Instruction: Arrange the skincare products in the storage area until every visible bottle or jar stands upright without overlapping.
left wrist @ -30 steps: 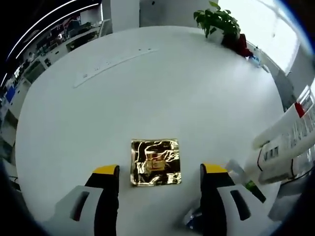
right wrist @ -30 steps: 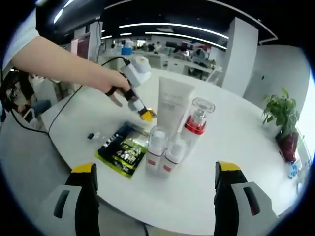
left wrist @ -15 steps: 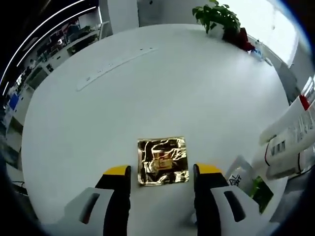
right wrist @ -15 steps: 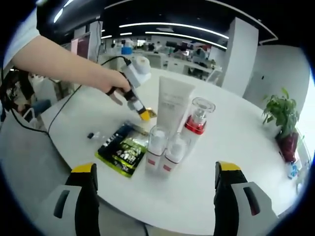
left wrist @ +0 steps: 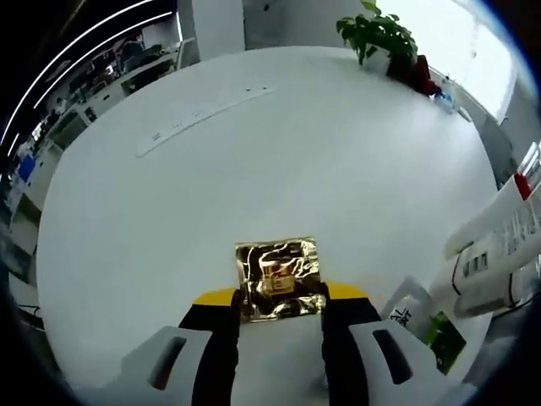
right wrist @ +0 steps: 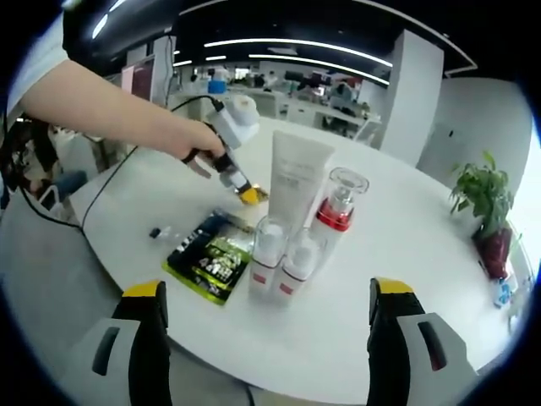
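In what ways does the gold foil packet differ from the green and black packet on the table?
The gold foil packet is shiny, crinkled and roughly square; the green and black packet is darker, printed and longer. The left tool has its jaws close on either side of the gold packet; the green one lies untouched beside the small bottles. The gold packet looks smaller. Both lie flat on the white table.

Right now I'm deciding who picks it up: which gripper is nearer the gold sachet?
Left. The left gripper has its jaws either side of the gold sachet; the right gripper hangs open off the table edge.
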